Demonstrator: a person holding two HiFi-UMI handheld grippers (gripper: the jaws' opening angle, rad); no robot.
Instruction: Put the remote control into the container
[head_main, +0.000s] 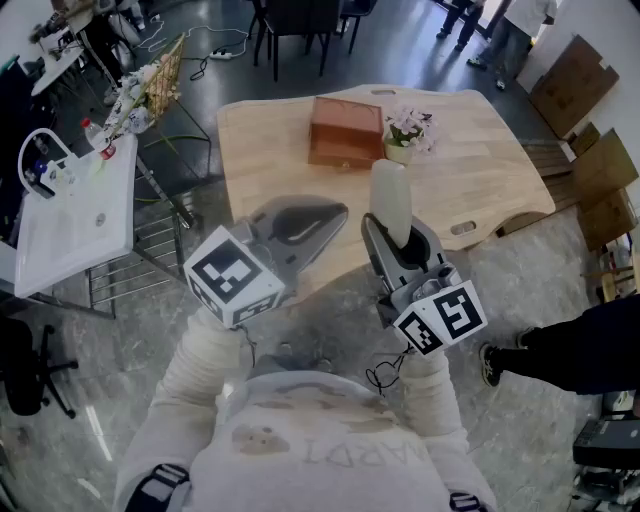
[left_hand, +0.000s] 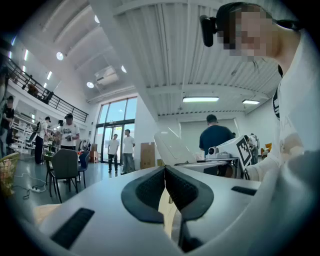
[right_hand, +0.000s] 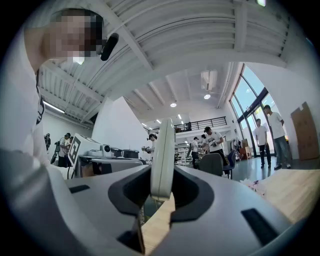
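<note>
**Above the near edge of the table (head_main: 480, 170): one remote control (head_main: 390, 200), clamped upright**

Off the table's left edge, on the floor, one white basin stand (head_main: 70, 215). Next, over the near-left corner, the left gripper (head_main: 325, 218), first of two: jaws pressed together, nothing between them, seen plainly in its own view (left_hand: 165, 170). Beyond it, toward the far edge and about midway along, one brown wooden container (head_main: 345, 130), resting flat on the tabletop. Just right of the left gripper, apart from it, the right gripper (head_main: 400, 240), clamped on the single remote control. Pale and slim, standing on end out of the jaws, tilted slightly away toward the container but well short of it and not touching the table. Same grip seen edge-on in the right gripper view (right_hand: 161, 184), both pads against the remote's (right_hand: 162, 155) flat faces. Right of the container, just beside its corner, one small flower pot (head_main: 405, 138) with pale blossoms. Rest of the tabletop out to the right edge bare wood.
</note>
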